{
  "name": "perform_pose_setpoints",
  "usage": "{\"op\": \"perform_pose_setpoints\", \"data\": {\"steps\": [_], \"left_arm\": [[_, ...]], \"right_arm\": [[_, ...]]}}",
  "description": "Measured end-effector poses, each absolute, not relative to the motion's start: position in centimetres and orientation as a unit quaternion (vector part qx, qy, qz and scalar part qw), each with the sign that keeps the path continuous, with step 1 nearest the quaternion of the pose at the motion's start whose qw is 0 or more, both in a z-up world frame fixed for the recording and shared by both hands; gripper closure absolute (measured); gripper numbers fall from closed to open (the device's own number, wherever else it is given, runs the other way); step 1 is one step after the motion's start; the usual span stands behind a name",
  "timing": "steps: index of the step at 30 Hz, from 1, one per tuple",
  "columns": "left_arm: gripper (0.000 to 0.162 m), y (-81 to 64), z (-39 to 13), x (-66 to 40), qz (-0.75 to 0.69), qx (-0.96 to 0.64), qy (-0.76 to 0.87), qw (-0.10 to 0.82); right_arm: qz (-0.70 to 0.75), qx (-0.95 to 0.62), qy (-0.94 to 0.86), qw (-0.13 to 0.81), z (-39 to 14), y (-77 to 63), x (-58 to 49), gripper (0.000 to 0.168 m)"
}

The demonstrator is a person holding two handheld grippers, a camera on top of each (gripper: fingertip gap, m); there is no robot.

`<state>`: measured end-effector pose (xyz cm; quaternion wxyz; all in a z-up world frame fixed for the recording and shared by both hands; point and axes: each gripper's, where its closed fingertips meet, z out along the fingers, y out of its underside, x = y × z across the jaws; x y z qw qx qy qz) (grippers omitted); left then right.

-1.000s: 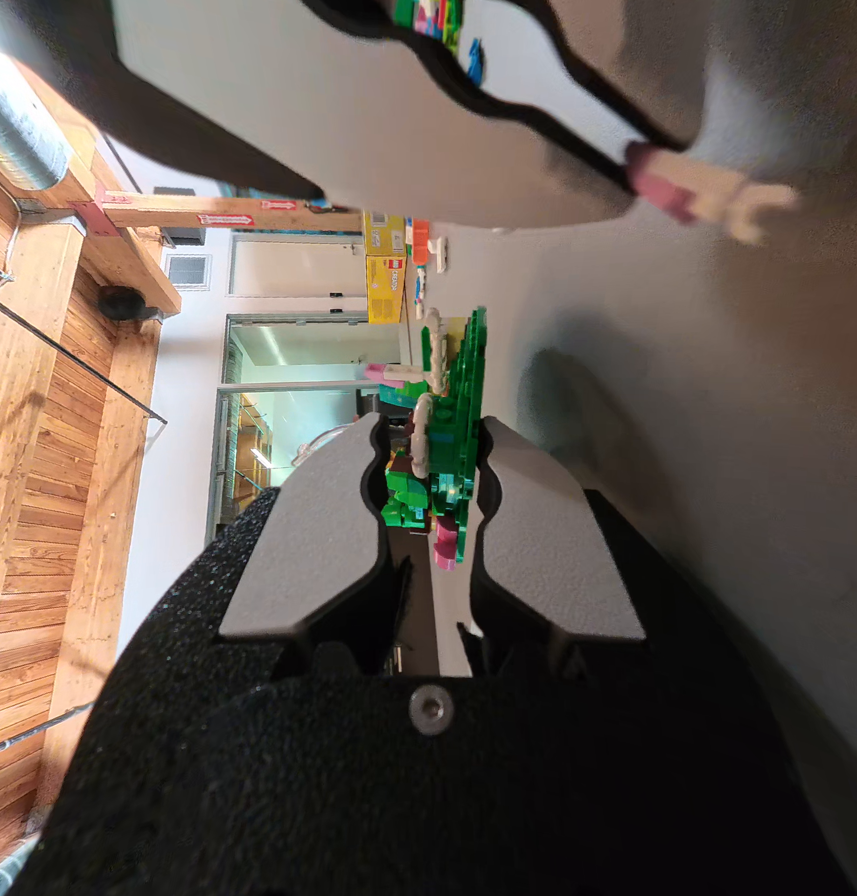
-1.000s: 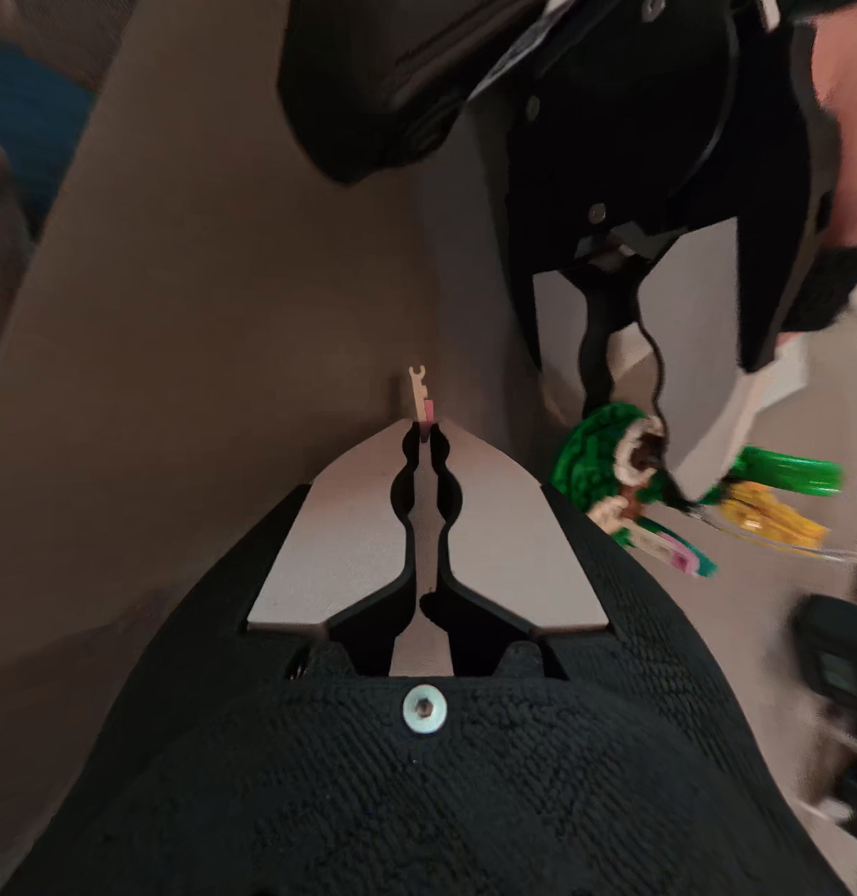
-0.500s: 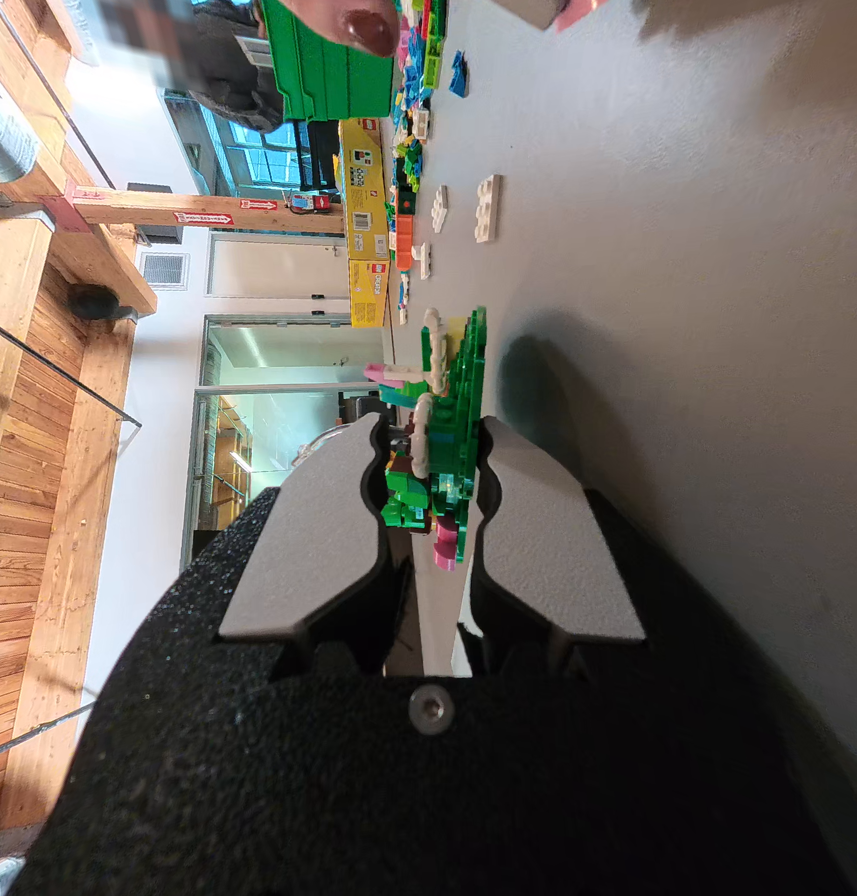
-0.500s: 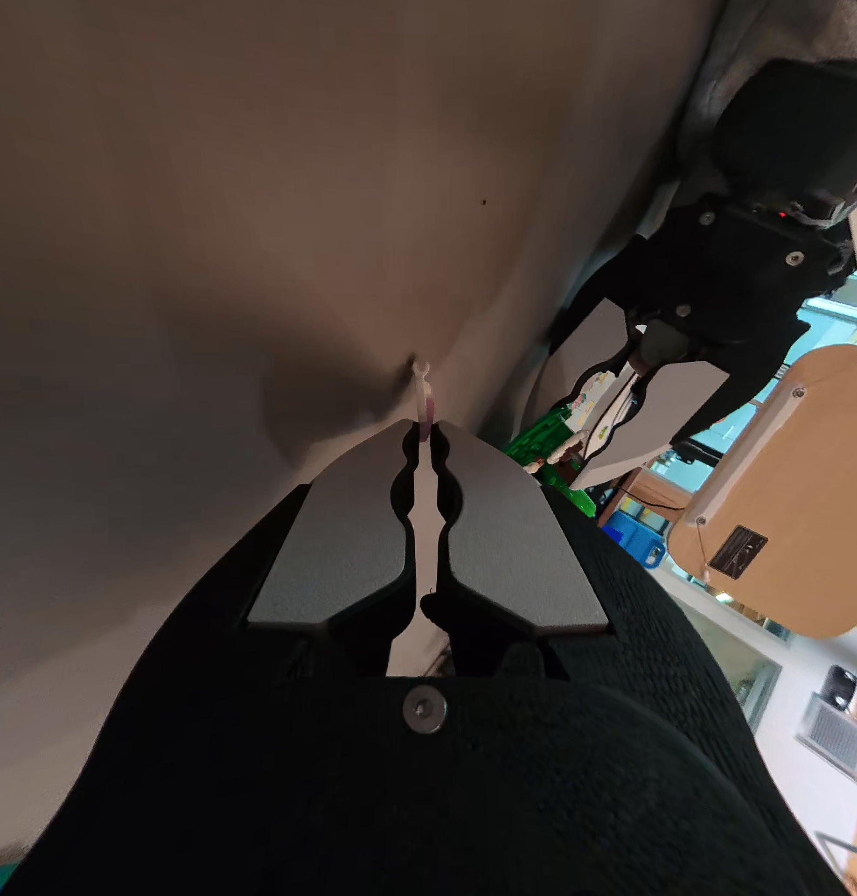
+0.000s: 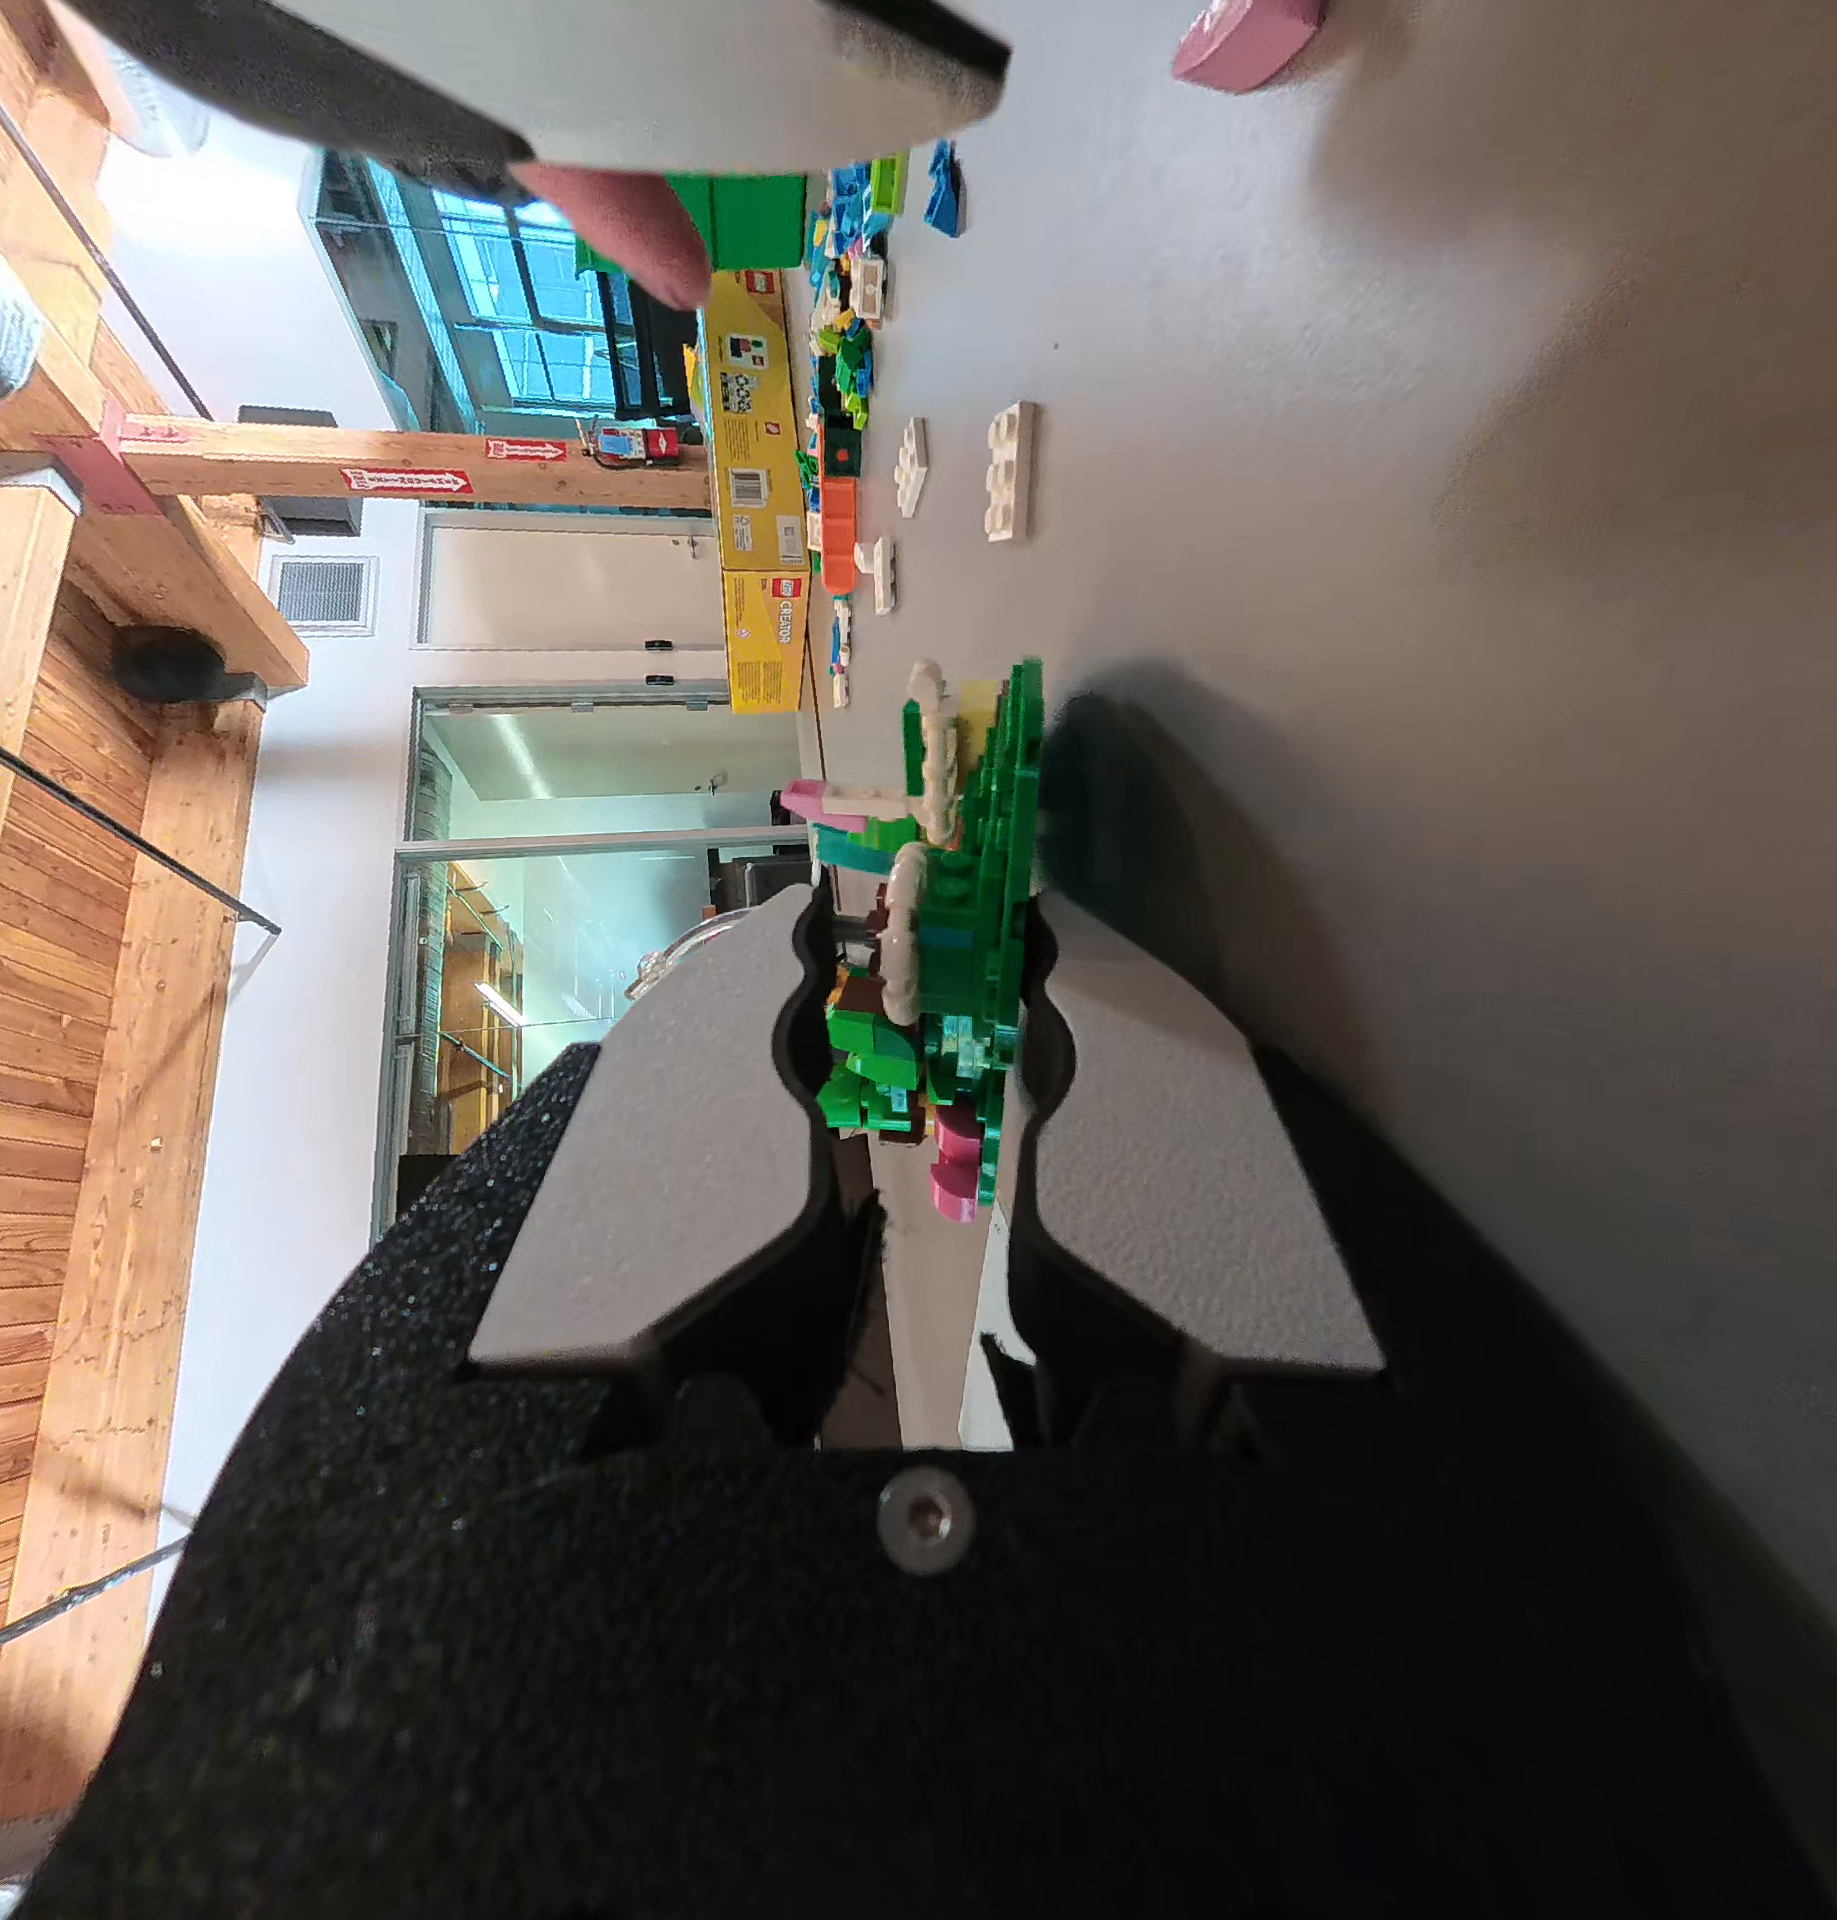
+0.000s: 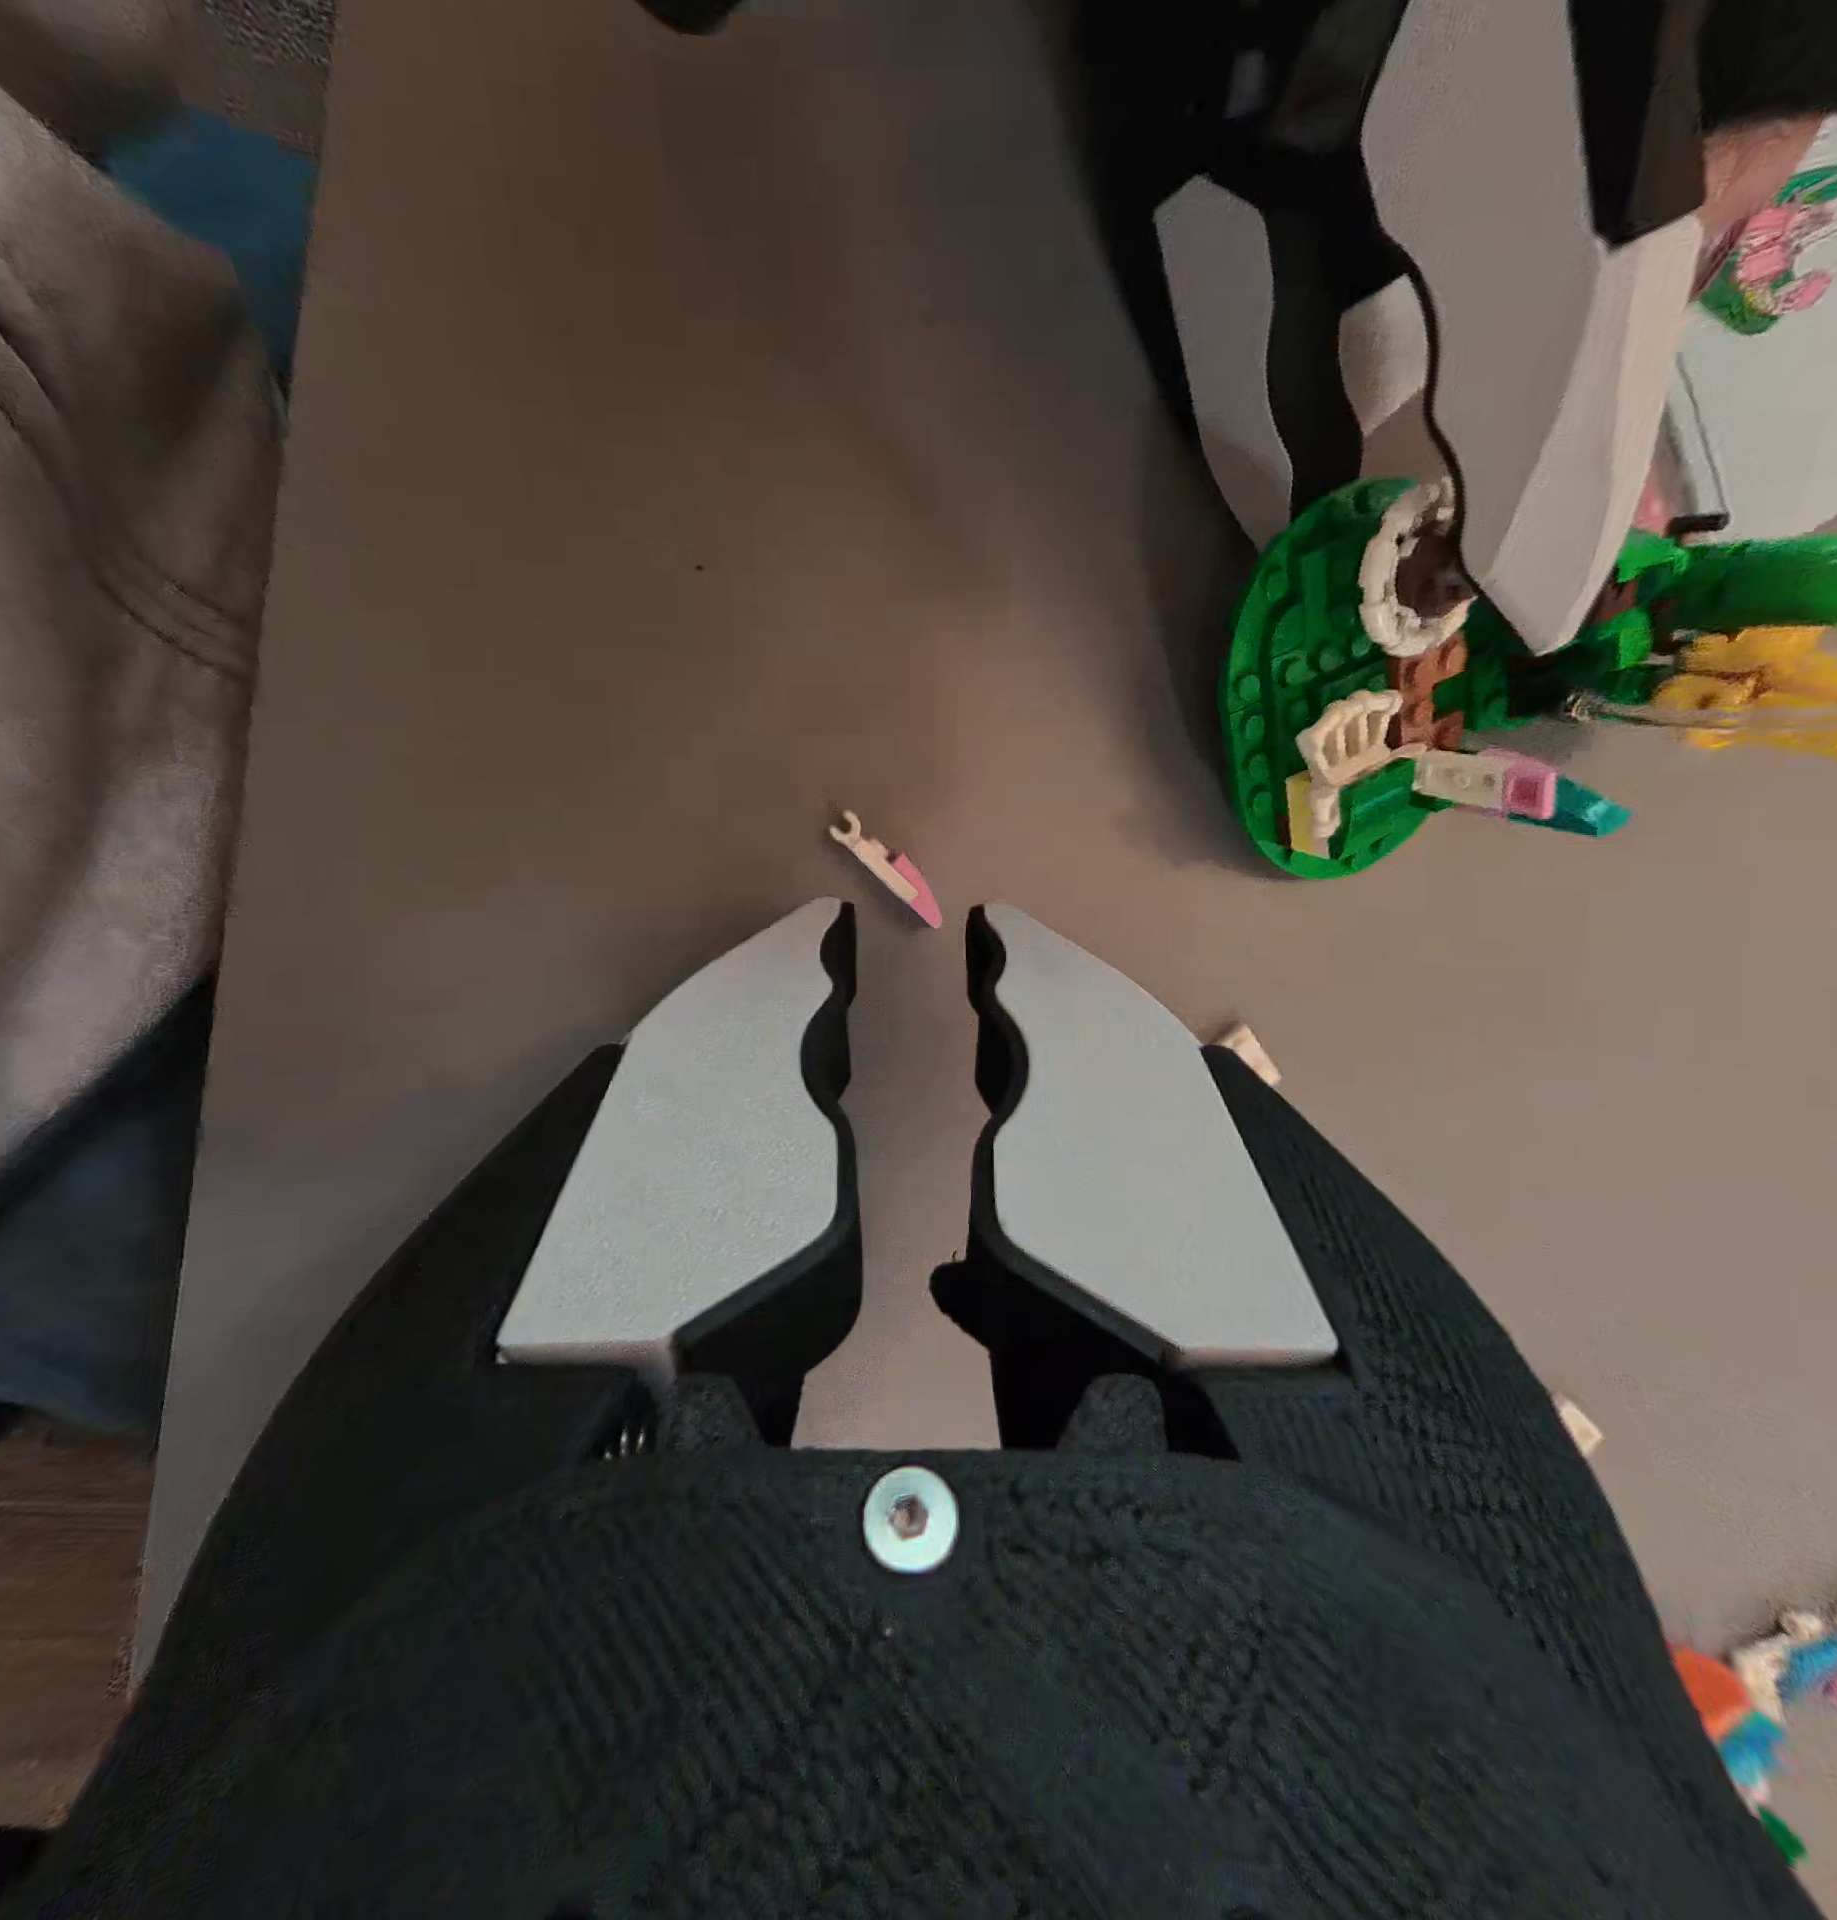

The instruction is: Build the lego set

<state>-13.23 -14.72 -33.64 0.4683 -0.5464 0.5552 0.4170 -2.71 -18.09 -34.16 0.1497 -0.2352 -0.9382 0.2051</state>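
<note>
On grey table [image 6: 602, 540], left hand-held gripper [image 5: 919, 997] clamps green lego build [image 5: 971, 935]; right hand-held gripper [image 6: 903, 920] apart, pink-white piece [image 6: 891, 871] just ahead.

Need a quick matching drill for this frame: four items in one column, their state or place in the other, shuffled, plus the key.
Column 1
1. left gripper
2. right gripper
3. small pink-and-white piece
4. yellow boxes

Column 2
A. open, holding nothing
B. at the far table edge beside loose bricks
C. shut on the green lego model
D. lying free on the table, just beyond open fingertips

Pairs: 1-C, 2-A, 3-D, 4-B
</note>
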Motion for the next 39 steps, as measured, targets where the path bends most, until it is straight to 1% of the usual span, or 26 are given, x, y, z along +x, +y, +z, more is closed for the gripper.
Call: {"op": "perform_pose_setpoints", "data": {"steps": [1,4,7,8,10,12,16,19,22,29,30,34,39], "left_arm": [[0.128,-14.8,-33.6,-13.2,0.416,-0.546,0.556,0.469],[0.128,-14.9,-33.5,-12.9,0.415,-0.543,0.558,0.471],[0.128,-15.1,-33.5,-12.8,0.412,-0.544,0.560,0.469],[0.129,-15.1,-33.6,-12.8,0.411,-0.546,0.561,0.467],[0.129,-15.1,-33.6,-12.8,0.407,-0.554,0.557,0.466],[0.128,-15.1,-33.6,-12.9,0.399,-0.575,0.544,0.462],[0.128,-15.1,-33.6,-13.0,0.410,-0.616,0.523,0.424],[0.128,-15.2,-33.8,-12.9,0.426,-0.622,0.520,0.402],[0.126,-15.5,-34.4,-12.8,0.404,-0.661,0.502,0.385],[0.125,-16.8,-34.6,-13.0,0.417,-0.702,0.477,0.326],[0.123,-17.1,-34.6,-12.9,0.406,-0.716,0.469,0.321],[0.100,-18.3,-33.8,-12.6,0.359,-0.764,0.435,0.314],[0.074,-19.7,-33.4,-12.7,0.304,-0.808,0.401,0.307]], "right_arm": [[0.205,-0.233,-0.939,0.145,-34.3,-18.1,-2.8,0.148],[0.183,-0.207,-0.951,0.141,-35.2,-17.9,-2.8,0.147],[0.209,-0.244,-0.942,0.095,-36.0,-18.7,-2.7,0.148],[0.220,-0.253,-0.938,0.092,-36.0,-18.9,-2.9,0.151],[0.224,-0.259,-0.934,0.101,-35.8,-18.8,-3.4,0.162],[0.214,-0.259,-0.935,0.114,-35.9,-18.4,-3.7,0.164],[0.204,-0.247,-0.938,0.133,-35.8,-18.3,-3.3,0.168],[0.197,-0.228,-0.940,0.159,-35.1,-17.8,-3.1,0.160],[0.191,-0.230,-0.942,0.154,-34.9,-17.5,-2.4,0.154],[0.203,-0.246,-0.930,0.180,-34.5,-17.3,-1.1,0.154],[0.208,-0.250,-0.927,0.185,-34.4,-17.3,-1.1,0.154],[0.230,-0.267,-0.915,0.198,-34.2,-17.5,-1.1,0.153],[0.264,-0.275,-0.904,0.195,-34.1,-17.9,-1.2,0.148]]}}
